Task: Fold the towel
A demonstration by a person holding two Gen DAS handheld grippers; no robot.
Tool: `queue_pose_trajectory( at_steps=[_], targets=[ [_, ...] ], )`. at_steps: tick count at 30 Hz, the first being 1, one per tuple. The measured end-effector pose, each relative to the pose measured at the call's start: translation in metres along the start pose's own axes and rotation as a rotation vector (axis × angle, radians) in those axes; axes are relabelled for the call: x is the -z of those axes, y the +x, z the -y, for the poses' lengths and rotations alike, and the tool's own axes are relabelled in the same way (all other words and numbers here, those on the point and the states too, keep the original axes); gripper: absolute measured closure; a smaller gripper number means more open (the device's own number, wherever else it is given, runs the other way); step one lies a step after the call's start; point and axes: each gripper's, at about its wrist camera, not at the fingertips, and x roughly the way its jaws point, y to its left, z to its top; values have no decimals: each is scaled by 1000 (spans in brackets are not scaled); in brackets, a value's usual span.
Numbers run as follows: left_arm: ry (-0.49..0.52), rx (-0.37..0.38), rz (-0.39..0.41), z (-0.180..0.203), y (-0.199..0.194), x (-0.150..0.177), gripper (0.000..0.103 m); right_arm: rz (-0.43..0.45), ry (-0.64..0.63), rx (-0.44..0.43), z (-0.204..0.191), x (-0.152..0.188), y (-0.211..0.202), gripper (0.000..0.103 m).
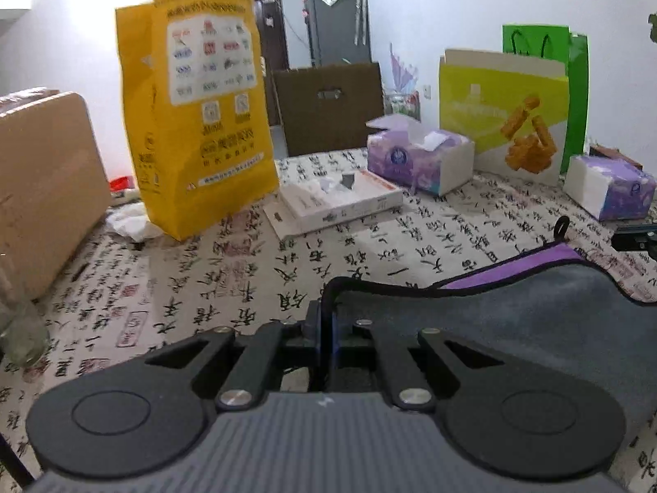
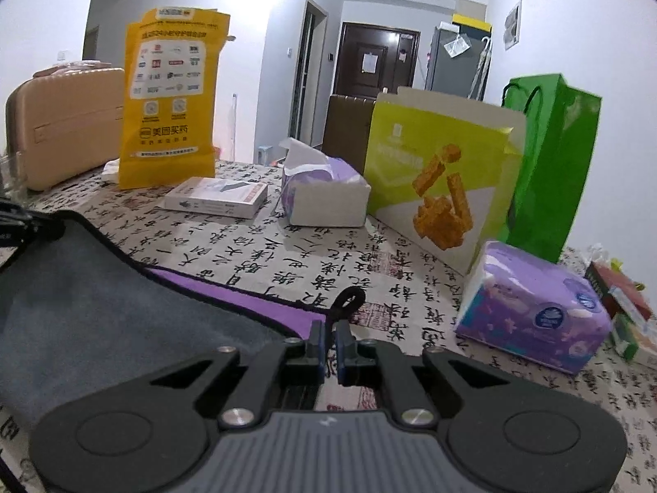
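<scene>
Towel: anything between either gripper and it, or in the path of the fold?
Nothing separates them: the left gripper and right gripper each look shut on a corner of the towel. The tablecloth just beyond the towel is bare; the flat white box and tissue boxes sit further back.

1. The left gripper [image 1: 327,328] sits low and level, its jaws pressed together on a dark hem.
2. The right gripper [image 2: 329,343] sits low too, its jaws drawn nearly together around a corner with a loop.
</scene>
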Motion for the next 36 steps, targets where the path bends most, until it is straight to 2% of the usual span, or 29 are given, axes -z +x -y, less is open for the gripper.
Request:
queue_pose_trajectory(
  at_steps=[4, 6, 7, 9, 10, 12, 13, 14, 22, 24, 28, 30, 36],
  targets=[
    [5, 3, -30, 0, 11, 5, 97, -37, 61, -91, 5, -2, 15, 92],
    [10, 6, -43, 0, 15, 8, 97, -35, 75, -117, 7, -3, 20, 79],
    [12, 5, -49, 0, 18, 10, 97, -36, 82, -121, 8, -4, 23, 62],
    [11, 7, -56, -1, 21, 11, 97, -41, 98, -139, 11, -5, 29, 55],
    [10, 8, -58, -1, 22, 11, 97, -46, 103, -148, 12, -6, 32, 57],
    [11, 11, -57, -1, 23, 11, 97, -57, 102, -167, 12, -6, 37, 68],
    [10, 12, -58, -1, 24, 11, 97, -70, 96, -176, 11, -5, 40, 81],
    [10, 13, -59, -1, 24, 11, 97, -82, 91, -182, 10, -5, 43, 84],
    [12, 14, -55, -1, 24, 11, 97, -93, 92, -195, 14, 1, 49, 84],
    [13, 13, -50, -1, 23, 10, 97, -95, 66, -188, 10, 0, 47, 93],
    [10, 8, -36, -2, 20, 8, 97, -80, 9, -149, 1, -3, 41, 96],
    [9, 6, -28, -2, 20, 6, 97, -53, 0, -134, 0, -5, 37, 101],
    [-7, 4, 9, -5, 24, -5, 97, -20, -2, -111, 6, -16, 39, 101]
  ],
)
